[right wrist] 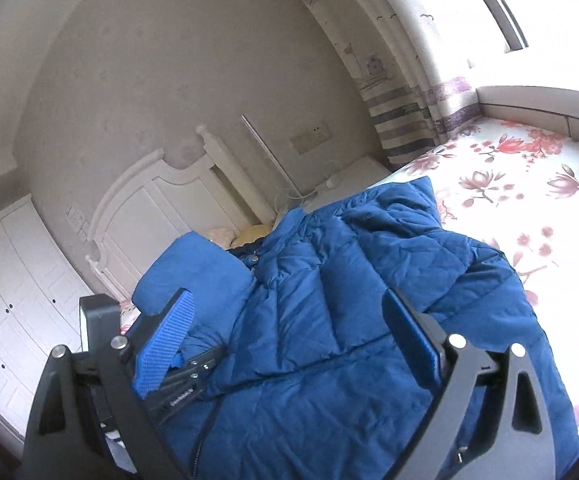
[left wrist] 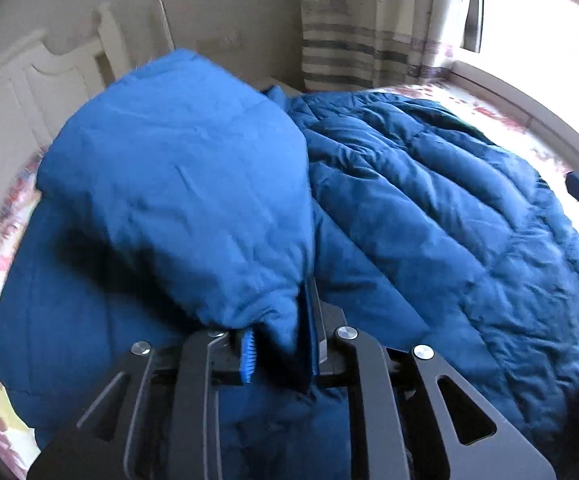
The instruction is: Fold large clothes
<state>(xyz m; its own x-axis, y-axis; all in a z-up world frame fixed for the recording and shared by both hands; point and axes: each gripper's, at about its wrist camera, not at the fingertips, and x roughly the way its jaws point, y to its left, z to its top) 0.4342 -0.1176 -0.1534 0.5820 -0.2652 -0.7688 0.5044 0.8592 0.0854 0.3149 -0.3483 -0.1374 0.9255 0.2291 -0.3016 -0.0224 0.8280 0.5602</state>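
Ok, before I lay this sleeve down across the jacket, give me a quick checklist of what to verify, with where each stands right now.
1. Left gripper shut on the sleeve: ok, fabric is pinched between its fingers.
2. Sleeve lifted over the jacket body: ok.
3. Right gripper open and holding nothing: ok, fingers spread above the jacket.
4. Jacket lying on the floral bedsheet, not hanging off: cannot tell, the near edge is hidden.
5. Jacket body smooth: not ok, wrinkled near the collar.
6. Zipper closed: cannot tell.
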